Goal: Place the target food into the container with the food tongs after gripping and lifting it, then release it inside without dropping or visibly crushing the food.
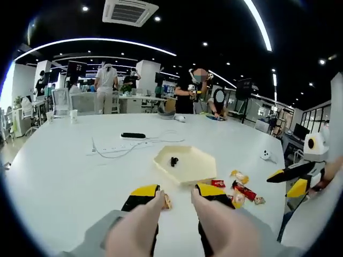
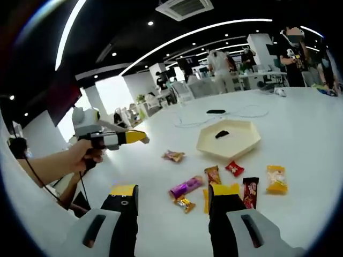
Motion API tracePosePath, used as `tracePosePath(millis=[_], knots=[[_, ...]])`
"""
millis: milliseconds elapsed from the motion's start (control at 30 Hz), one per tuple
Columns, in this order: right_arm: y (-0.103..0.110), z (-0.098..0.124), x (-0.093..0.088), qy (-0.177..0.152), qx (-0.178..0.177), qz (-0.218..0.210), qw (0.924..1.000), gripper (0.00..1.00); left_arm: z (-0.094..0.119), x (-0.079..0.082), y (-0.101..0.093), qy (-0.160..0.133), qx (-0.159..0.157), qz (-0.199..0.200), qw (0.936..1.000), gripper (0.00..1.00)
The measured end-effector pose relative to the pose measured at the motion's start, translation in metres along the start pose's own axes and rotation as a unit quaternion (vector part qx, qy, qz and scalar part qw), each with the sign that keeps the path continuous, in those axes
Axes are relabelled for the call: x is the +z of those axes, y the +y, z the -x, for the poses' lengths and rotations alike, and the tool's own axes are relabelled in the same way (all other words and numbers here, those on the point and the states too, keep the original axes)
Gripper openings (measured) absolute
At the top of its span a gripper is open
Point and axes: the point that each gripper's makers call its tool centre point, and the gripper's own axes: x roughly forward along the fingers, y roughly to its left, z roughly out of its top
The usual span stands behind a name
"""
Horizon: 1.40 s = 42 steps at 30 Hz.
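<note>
Right tool [image 2: 174, 194] wide open, nothing between its yellow-tipped jaws, hovering low over the white desk [image 2: 300, 118]. Between and just beyond the jaws: a purple-wrapped snack [image 2: 186, 187] and a small gold one [image 2: 185, 204]. Near the right jaw, a dark red bar [image 2: 250, 191], an orange packet [image 2: 276, 179], a brown packet [image 2: 213, 174] and a small red one [image 2: 234, 168]. Farther ahead, a cream hexagonal tray [image 2: 229, 140] holding one dark piece [image 2: 222, 134]. Left tool [image 1: 178, 194] also open and empty, a wrapped snack [image 1: 167, 201] touching its left jaw, tray [image 1: 185, 163] just ahead.
</note>
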Motion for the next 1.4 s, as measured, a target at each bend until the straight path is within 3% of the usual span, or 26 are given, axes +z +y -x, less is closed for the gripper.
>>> tracePosePath(millis=[133,333,467,633,867,967,1033,1167,1400], knots=[[-0.004,0.006,-0.005,0.005,-0.008,-0.003,0.9999,0.53,0.001,-0.012,-0.001,0.001,0.002,0.020,0.9998,0.25],[-0.003,0.005,-0.012,0.018,-0.007,-0.002,0.9998,0.53,0.003,-0.020,-0.015,0.002,0.000,0.003,1.0000,0.25],[-0.002,-0.005,-0.013,0.036,0.009,0.023,0.9991,0.53,0.006,-0.020,-0.021,-0.012,-0.005,0.006,0.9999,0.26],[0.001,-0.014,-0.011,0.037,0.018,0.019,0.9990,0.53,0.010,-0.024,-0.022,-0.016,0.016,0.028,0.9993,0.26],[0.004,-0.017,-0.017,0.049,0.032,0.030,0.9978,0.53,0.017,-0.025,-0.030,-0.017,0.016,0.022,0.9995,0.27],[0.001,-0.012,-0.025,0.055,0.030,0.033,0.9974,0.52,0.016,-0.020,-0.042,-0.045,-0.017,0.014,0.9987,0.27],[-0.002,-0.008,-0.025,0.054,0.025,0.032,0.9977,0.52,0.015,-0.023,-0.042,-0.038,-0.013,0.014,0.9991,0.27],[-0.025,0.003,-0.013,0.023,-0.016,-0.003,0.9996,0.52,0.001,-0.024,-0.058,-0.032,-0.044,0.023,0.9983,0.27],[-0.031,0.007,-0.019,0.025,-0.026,-0.013,0.9992,0.51,-0.011,-0.024,-0.072,-0.025,-0.063,0.029,0.9973,0.27]])
